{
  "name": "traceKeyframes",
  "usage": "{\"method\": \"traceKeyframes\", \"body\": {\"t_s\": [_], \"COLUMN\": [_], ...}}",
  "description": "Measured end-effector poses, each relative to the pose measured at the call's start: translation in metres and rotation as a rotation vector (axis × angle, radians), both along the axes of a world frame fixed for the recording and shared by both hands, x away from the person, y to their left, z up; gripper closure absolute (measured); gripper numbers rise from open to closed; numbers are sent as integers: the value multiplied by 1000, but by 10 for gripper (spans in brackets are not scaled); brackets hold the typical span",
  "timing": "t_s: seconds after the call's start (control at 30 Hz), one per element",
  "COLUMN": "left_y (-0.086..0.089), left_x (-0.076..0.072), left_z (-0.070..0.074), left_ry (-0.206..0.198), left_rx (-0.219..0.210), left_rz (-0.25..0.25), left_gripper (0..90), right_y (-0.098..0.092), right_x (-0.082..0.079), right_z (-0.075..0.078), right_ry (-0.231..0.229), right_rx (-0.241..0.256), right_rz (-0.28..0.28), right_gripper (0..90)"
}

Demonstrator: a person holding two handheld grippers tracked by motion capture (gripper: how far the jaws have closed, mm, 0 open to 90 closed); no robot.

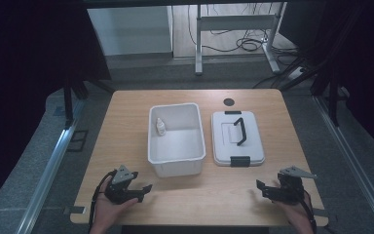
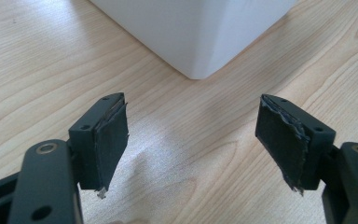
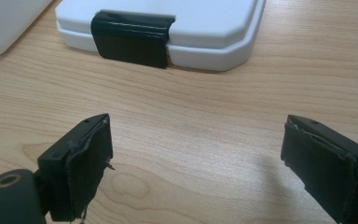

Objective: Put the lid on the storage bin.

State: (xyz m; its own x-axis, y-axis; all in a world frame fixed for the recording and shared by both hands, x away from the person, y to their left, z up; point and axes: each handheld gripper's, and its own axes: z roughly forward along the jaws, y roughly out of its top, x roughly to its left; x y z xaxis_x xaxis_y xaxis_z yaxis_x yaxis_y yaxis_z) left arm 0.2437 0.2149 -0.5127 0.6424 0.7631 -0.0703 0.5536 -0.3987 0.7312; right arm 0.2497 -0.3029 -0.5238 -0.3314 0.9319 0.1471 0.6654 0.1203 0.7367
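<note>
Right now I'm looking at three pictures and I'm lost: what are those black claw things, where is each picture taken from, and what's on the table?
Each claw is a hand-held gripper: a person holds the left gripper and the right gripper, one in each hand. The big picture comes from a camera above the wooden table. The other two come from small cameras riding on the grippers, looking along their black jaws. On the table stand an open white bin with a small white bottle inside, and beside it the bin's white lid, lying flat, with black handle and clips. Both grippers are open and hold nothing.
</note>
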Motion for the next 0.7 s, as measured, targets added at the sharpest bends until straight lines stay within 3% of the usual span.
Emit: {"method": "traceKeyframes", "body": {"t_s": [0.17, 0.37, 0.5, 0.7], "left_y": [-1, 1, 1, 2], "left_x": [0, 0, 0, 1], "left_z": [0, -1, -1, -1], "left_ry": [1, 1, 3, 3], "left_rx": [4, 0, 0, -2], "left_rz": [-3, 3, 5, 6], "left_gripper": [256, 256, 256, 256], "right_y": [0, 0, 2, -1], "right_x": [0, -1, -2, 0], "right_z": [0, 0, 2, 1], "right_ry": [0, -5, -14, -2], "right_rx": [1, 24, 6, 38], "right_rz": [-1, 36, 34, 34], "right_gripper": [102, 171, 187, 233]}}
